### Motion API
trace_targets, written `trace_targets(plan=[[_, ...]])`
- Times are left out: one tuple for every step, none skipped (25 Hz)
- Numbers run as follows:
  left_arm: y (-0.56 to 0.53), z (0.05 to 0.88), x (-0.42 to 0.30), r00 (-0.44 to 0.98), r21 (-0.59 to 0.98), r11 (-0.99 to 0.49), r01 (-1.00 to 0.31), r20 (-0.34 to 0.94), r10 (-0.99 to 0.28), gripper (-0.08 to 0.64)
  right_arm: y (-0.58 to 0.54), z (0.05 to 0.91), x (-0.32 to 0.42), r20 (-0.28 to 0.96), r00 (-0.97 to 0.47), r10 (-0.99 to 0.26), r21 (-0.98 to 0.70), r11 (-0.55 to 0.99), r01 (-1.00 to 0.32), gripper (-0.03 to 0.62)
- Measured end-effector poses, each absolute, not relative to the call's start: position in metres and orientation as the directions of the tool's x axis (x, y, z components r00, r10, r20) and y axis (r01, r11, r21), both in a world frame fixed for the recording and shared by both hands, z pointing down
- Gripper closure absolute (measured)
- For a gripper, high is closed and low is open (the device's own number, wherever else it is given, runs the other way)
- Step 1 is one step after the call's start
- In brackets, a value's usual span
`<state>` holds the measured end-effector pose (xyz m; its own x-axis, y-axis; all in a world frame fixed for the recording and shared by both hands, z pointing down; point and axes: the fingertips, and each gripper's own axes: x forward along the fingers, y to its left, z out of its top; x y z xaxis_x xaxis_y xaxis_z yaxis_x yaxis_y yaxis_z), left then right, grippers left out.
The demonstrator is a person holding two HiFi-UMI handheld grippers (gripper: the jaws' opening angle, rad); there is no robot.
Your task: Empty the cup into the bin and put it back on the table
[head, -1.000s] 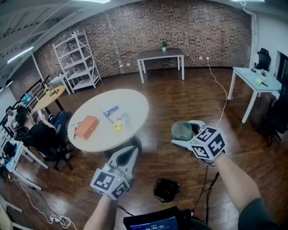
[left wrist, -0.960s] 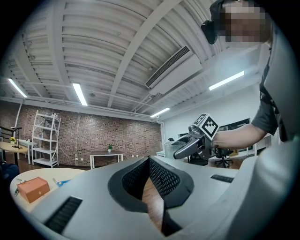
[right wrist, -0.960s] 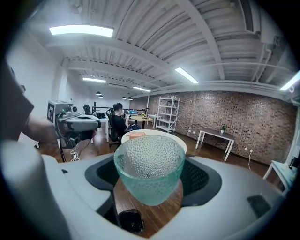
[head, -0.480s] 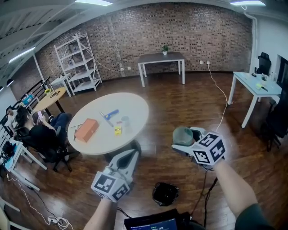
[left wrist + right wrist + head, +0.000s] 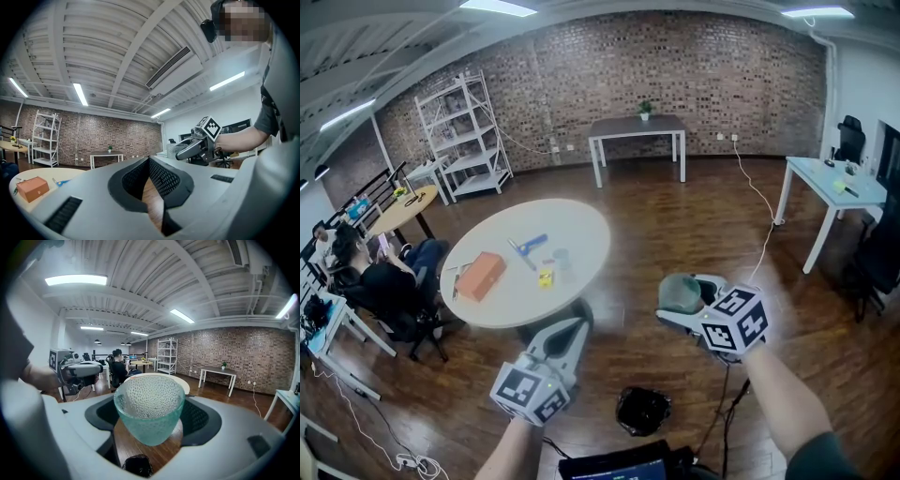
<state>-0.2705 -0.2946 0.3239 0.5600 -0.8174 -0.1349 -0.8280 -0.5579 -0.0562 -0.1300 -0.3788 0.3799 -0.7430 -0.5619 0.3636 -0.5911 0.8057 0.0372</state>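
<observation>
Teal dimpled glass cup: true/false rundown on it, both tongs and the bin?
1. The teal dimpled glass cup is clamped in the right tongs. True.
2. The cup is upside down. False: its mouth faces up.
3. The left tongs grip something. False: they are shut on nothing.
4. The black bin stands on the wooden floor. True.
5. The orange box lies on the round white table. True.
</observation>
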Motion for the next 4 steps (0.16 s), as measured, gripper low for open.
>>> trace_targets(plan=[[-0.2952, 0.3235, -0.2703, 0.560, -0.056, -0.558, -0.828, -0.135, -0.817, 0.566, -0.3794, 0.3798, -0.1301, 0.363, -0.743, -0.562, 0.036, 0.806, -0.591, 0.201], [-0.2956, 0.3231, -0.2703, 0.561, -0.055, -0.559, -0.828, -0.134, -0.817, 0.566, -0.3798, 0.3796, -0.1302, 0.363, -0.743, -0.562, 0.035, 0.806, -0.591, 0.201], [-0.2959, 0.3226, -0.2703, 0.561, -0.055, -0.559, -0.827, -0.134, -0.817, 0.566, -0.3802, 0.3793, -0.1304, 0.363, -0.743, -0.562, 0.034, 0.805, -0.592, 0.201], [-0.2962, 0.3220, -0.2703, 0.561, -0.055, -0.559, -0.827, -0.133, -0.817, 0.566, -0.3804, 0.3790, -0.1307, 0.363, -0.743, -0.562, 0.033, 0.805, -0.592, 0.201]])
